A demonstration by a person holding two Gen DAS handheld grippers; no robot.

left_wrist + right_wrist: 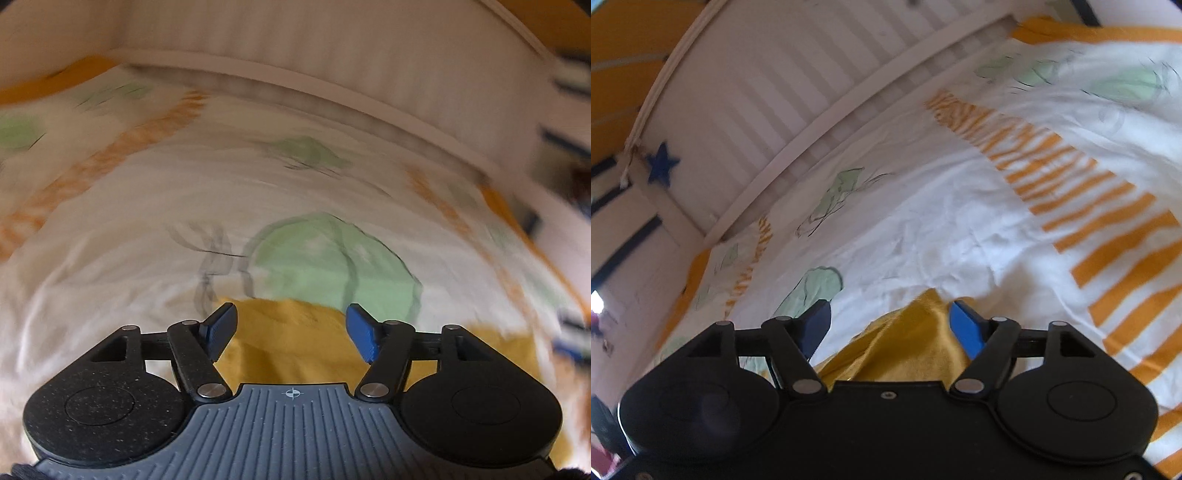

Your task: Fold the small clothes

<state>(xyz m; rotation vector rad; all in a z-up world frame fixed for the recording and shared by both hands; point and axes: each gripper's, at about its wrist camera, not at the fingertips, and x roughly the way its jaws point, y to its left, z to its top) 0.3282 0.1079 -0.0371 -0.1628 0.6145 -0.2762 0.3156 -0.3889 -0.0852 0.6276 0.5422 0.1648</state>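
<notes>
Right wrist: yellow garment (908, 347) (between parted jaws)

Left wrist view is motion-smeared: prints on the white bedsheet with green shapes and orange stripes (147, 206) unreadable. Mustard-yellow cloth garment (291, 343) has its near part hidden under the gripper body, so the shape is unclear. Right wrist view: same garment (908, 347) mostly covered by the gripper housing; contact with the blue fingers (967, 328) can't be judged. White slatted bed frame (798, 96) cut off at the top edge.
</notes>
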